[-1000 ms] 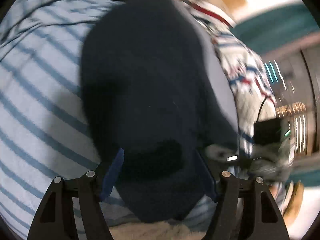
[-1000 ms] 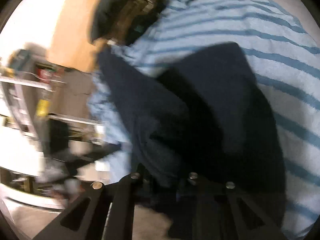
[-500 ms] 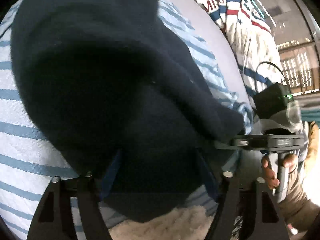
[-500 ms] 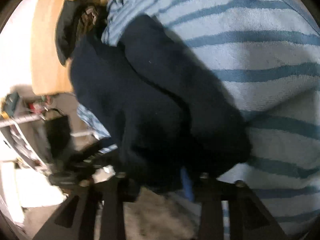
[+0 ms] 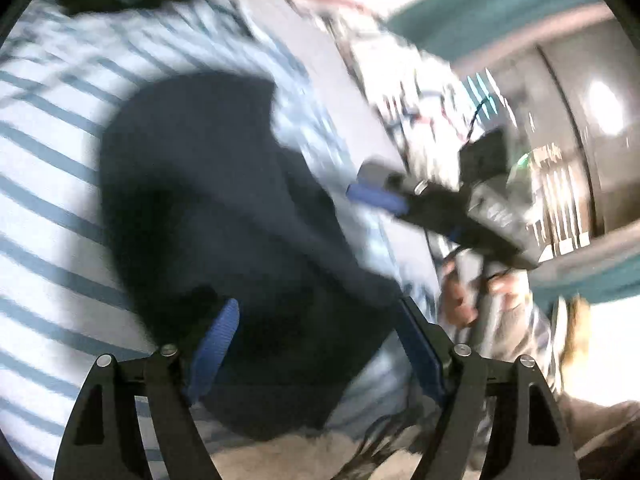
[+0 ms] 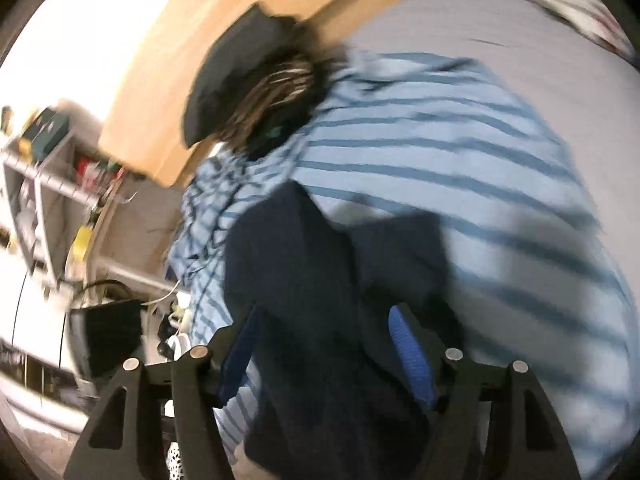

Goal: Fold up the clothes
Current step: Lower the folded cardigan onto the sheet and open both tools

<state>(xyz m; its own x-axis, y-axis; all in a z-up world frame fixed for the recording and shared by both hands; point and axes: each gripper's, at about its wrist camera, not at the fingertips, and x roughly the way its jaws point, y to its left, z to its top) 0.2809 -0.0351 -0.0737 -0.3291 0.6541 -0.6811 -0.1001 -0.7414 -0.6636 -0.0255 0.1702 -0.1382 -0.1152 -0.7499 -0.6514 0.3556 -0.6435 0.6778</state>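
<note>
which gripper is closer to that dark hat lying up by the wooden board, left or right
Probably the right, though both are far. The right gripper points toward the dark hat, which lies beyond the striped shirt. From the left gripper, only a dark blur shows at the far edge.

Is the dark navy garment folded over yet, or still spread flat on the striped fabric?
Folded over, roughly: the dark navy garment lies doubled in overlapping layers on the blue-striped fabric. Motion blur hides how neat the fold is.

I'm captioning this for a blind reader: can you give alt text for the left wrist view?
A dark navy garment lies on a blue-striped cloth, between the open left gripper's blue pads. At right, blurred, a hand holds the right gripper.
</note>
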